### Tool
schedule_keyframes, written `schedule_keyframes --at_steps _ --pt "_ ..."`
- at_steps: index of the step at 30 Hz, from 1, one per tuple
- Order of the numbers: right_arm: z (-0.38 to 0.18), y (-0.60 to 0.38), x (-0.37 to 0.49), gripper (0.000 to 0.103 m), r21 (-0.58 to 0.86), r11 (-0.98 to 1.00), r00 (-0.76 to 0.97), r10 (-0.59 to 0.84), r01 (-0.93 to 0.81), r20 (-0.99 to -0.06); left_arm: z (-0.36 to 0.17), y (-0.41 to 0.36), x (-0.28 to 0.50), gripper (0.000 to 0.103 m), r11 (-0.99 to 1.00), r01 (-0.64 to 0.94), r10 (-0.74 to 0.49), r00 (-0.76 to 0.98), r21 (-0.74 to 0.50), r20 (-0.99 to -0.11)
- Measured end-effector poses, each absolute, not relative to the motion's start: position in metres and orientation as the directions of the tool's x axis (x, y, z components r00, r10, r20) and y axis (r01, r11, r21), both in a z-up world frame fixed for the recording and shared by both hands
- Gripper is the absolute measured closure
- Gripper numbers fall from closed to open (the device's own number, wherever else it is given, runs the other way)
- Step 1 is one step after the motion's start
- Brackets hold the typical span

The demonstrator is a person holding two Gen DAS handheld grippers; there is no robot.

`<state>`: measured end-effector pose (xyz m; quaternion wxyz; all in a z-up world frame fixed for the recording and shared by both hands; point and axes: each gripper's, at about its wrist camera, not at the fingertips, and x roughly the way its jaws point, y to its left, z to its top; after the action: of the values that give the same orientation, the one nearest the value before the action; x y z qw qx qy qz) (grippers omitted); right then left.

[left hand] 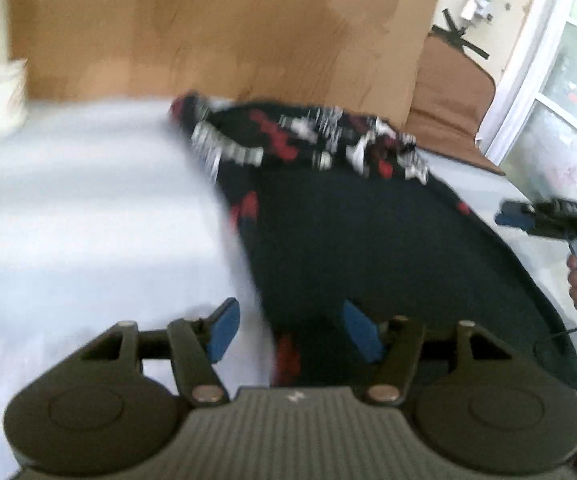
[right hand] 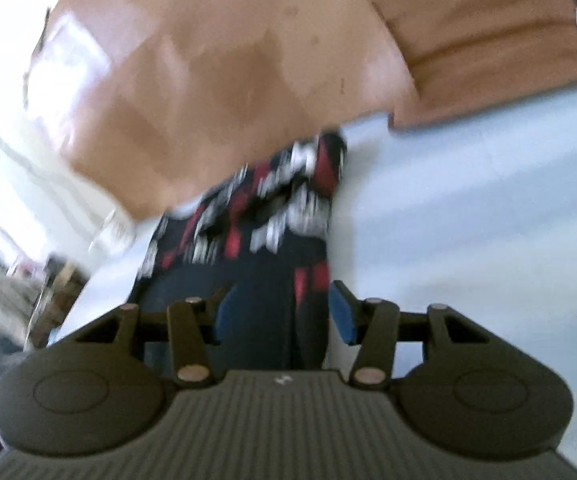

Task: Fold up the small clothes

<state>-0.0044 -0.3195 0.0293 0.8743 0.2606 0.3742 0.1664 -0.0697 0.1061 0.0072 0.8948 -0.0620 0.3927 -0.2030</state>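
Garment: dark navy fabric garment [left hand: 368, 240], red, white and black print along its bunched edge ahead of the fingers.
Surface: plain white cloth-covered surface [left hand: 88, 208] under the fingers.
Fingers: blue pads [left hand: 224, 330] on black arms.
Floor: tan wooden floor [left hand: 216, 28] beyond.
Mat: brown mat [left hand: 448, 96].
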Motion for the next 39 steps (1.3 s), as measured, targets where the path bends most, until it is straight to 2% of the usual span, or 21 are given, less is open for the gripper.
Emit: schedule_keyframes --at_steps 4,11,12,14,15,16,17,20,22,23,26,29,31,35,39 --pt "0.026 -0.320 -0.056 0.049 0.587 0.803 0.629 0.507 -0.096 -0.590 0.003 0.114 -0.108 0.044 0.916 0.282 -0.400 0.628 -0.284 -0.667" --pt "0.020 -0.323 -0.134 0.049 0.637 0.767 0.622 0.536 -0.077 -0.570 0.001 0.108 -0.166 0.042 0.904 0.309 -0.426 0.592 -0.295 -0.684" --pt "0.021 -0.324 -0.142 0.049 0.642 0.763 0.622 0.540 -0.077 -0.567 0.000 0.106 -0.173 0.045 0.907 0.312 -0.419 0.595 -0.283 -0.686" --pt "0.021 -0.324 -0.160 0.050 0.644 0.762 0.625 0.537 -0.071 -0.567 0.000 0.102 -0.186 0.062 0.923 0.303 -0.380 0.609 -0.238 -0.697" --pt "0.021 -0.325 -0.167 0.050 0.647 0.760 0.627 0.537 -0.068 -0.564 0.000 0.101 -0.189 0.079 0.935 0.286 -0.347 0.621 -0.209 -0.703" --pt "0.022 -0.325 -0.172 0.050 0.650 0.757 0.628 0.537 -0.065 -0.562 0.001 0.103 -0.191 0.091 0.944 0.267 -0.323 0.624 -0.195 -0.711" --pt "0.021 -0.325 -0.176 0.049 0.654 0.754 0.628 0.539 -0.062 -0.561 0.002 0.106 -0.191 0.093 0.942 0.259 -0.330 0.615 -0.212 -0.716" --pt "0.019 -0.316 -0.180 0.050 0.659 0.749 0.622 0.552 -0.076 -0.556 0.003 0.115 -0.194 0.094 0.940 0.218 -0.340 0.600 -0.261 -0.724" --pt "0.018 -0.306 -0.183 0.061 0.641 0.760 0.602 0.564 -0.109 -0.566 0.006 0.120 -0.199 0.094 0.936 0.196 -0.349 0.603 -0.291 -0.717" --pt "0.016 -0.300 -0.183 0.071 0.630 0.766 0.585 0.569 -0.124 -0.577 0.008 0.121 -0.202 0.094 0.932 0.191 -0.358 0.607 -0.307 -0.710" --pt "0.012 -0.293 -0.179 0.092 0.618 0.774 0.562 0.576 -0.140 -0.594 0.015 0.132 -0.204 0.094 0.902 0.180 -0.414 0.621 -0.393 -0.666" --pt "0.013 -0.295 -0.171 0.094 0.636 0.760 0.561 0.585 -0.129 -0.586 0.021 0.146 -0.197 0.094 0.857 0.155 -0.470 0.625 -0.492 -0.622" --pt "0.025 -0.299 -0.165 0.094 0.669 0.726 0.588 0.615 -0.160 -0.526 0.025 0.153 -0.191 0.094 0.827 0.144 -0.500 0.631 -0.543 -0.594" --pt "0.055 -0.313 -0.141 0.094 0.702 0.691 0.659 0.611 -0.174 -0.439 0.038 0.159 -0.167 0.094 0.781 0.140 -0.530 0.663 -0.609 -0.528" --pt "0.071 -0.328 -0.102 0.094 0.698 0.701 0.710 0.566 -0.146 -0.420 0.055 0.163 -0.123 0.094 0.739 0.131 -0.541 0.701 -0.661 -0.465"
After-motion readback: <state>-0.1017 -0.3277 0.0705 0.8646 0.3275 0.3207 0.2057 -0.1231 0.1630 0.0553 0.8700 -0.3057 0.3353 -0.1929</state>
